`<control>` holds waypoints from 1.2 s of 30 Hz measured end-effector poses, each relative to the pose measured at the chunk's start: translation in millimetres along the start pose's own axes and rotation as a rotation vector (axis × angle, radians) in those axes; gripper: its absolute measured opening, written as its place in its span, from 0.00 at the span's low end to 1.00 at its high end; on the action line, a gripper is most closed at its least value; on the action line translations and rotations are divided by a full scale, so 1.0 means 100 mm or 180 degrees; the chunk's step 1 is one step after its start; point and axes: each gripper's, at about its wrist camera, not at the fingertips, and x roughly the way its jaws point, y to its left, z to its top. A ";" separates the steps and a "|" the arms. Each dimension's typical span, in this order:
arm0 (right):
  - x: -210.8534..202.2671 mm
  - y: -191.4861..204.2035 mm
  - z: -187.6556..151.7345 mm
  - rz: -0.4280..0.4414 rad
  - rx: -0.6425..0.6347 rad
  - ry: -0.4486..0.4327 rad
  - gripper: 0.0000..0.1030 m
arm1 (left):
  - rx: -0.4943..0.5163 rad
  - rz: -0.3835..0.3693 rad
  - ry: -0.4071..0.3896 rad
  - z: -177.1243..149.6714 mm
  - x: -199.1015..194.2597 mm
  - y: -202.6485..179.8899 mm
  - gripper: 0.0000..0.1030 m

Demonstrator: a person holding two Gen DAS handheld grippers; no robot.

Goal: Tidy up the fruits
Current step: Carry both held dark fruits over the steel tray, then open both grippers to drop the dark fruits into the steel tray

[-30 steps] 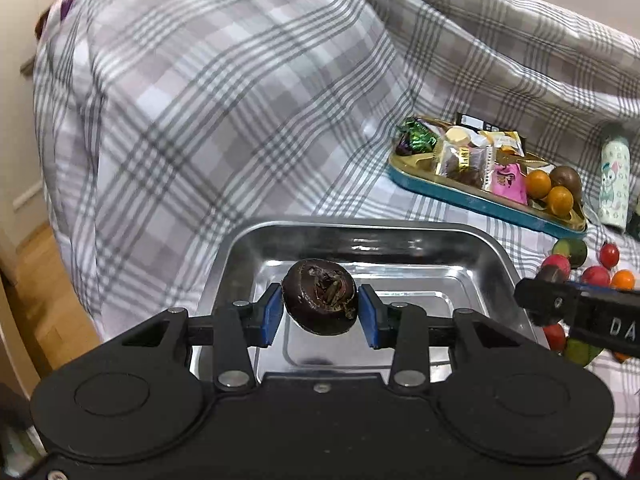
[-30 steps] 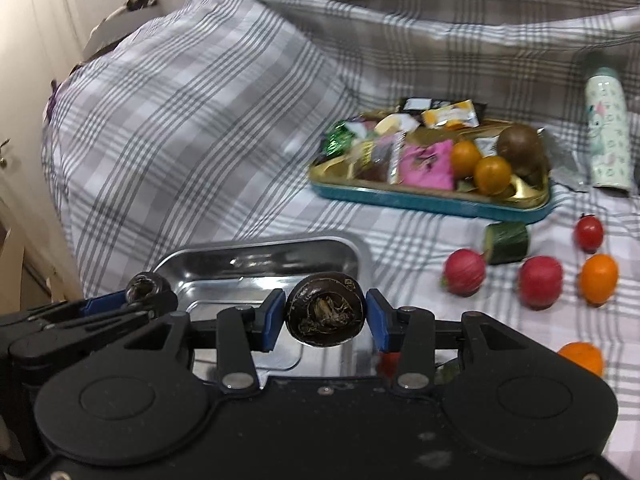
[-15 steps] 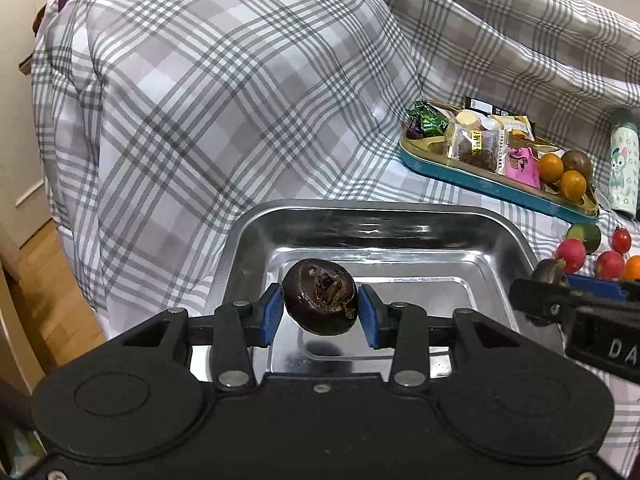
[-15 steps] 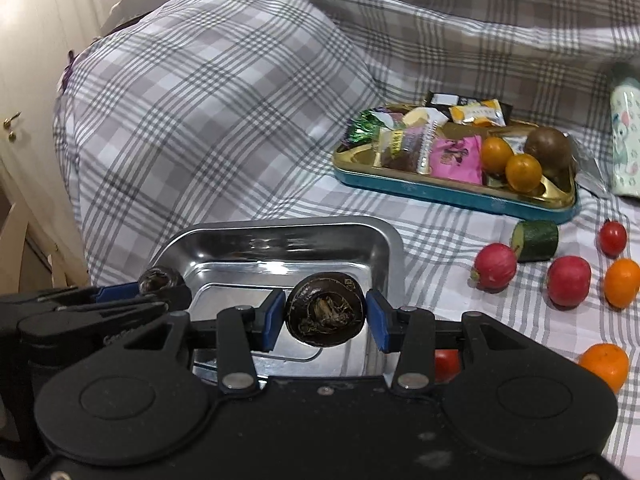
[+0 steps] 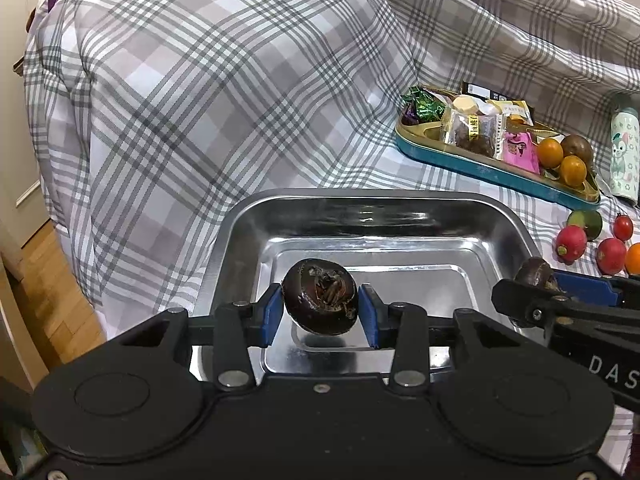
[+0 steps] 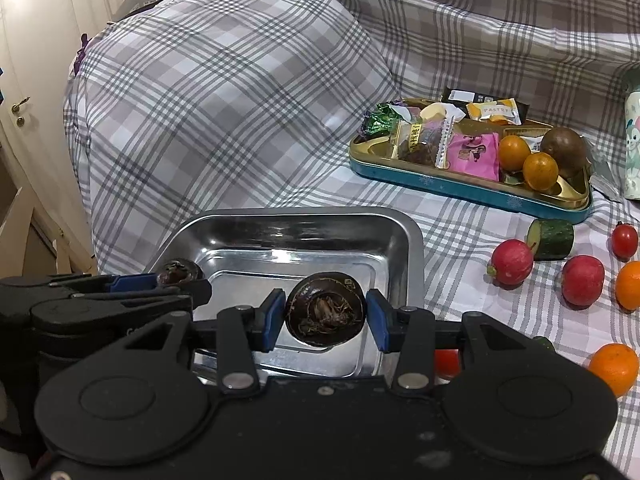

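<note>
My left gripper (image 5: 320, 314) is shut on a dark brown round fruit (image 5: 320, 300) and holds it above the steel tray (image 5: 360, 208). My right gripper (image 6: 325, 320) is shut on a second dark brown round fruit (image 6: 325, 314), over the same steel tray (image 6: 304, 220) near its right side. The left gripper also shows in the right wrist view (image 6: 176, 276) with its fruit, and the right gripper shows in the left wrist view (image 5: 536, 280). Loose red fruits (image 6: 582, 280), oranges (image 6: 614, 368) and a cucumber piece (image 6: 550, 238) lie on the plaid cloth to the right.
A teal and gold tray (image 6: 472, 192) with wrapped snacks, two oranges and a kiwi sits at the back right. A patterned bottle (image 5: 624, 160) stands beyond it. The plaid cloth rises steeply behind the steel tray. The bed edge and wooden floor (image 5: 52, 300) are at the left.
Both grippers have moved forward and lower over the steel tray, each still holding its dark fruit. The tray now fills more of both views.
</note>
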 end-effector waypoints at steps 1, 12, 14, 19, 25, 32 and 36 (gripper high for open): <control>0.00 0.00 0.00 -0.0005 0.0001 0.0004 0.45 | 0.0001 0.0001 0.0006 0.00 0.00 0.00 0.47; 0.05 0.00 0.02 -0.0015 0.0008 0.0029 0.46 | 0.0007 -0.0008 0.0014 0.00 0.00 0.00 0.47; 0.05 0.01 0.03 -0.0011 -0.0017 0.0020 0.46 | 0.0001 0.0014 0.0019 0.01 0.00 0.00 0.47; 0.06 0.01 0.02 -0.0004 -0.0045 0.0035 0.46 | -0.0041 0.0010 -0.0018 0.00 -0.02 0.00 0.47; 0.03 0.00 0.02 0.0001 -0.0036 -0.0001 0.46 | -0.0050 0.0014 -0.0029 0.00 -0.03 0.00 0.48; 0.02 -0.01 0.02 0.0003 -0.0033 -0.0004 0.46 | -0.0013 0.0067 -0.0072 -0.01 -0.04 -0.03 0.48; 0.00 -0.01 0.02 0.0008 -0.0048 -0.0024 0.46 | -0.0056 0.0050 -0.0061 0.00 -0.03 0.00 0.48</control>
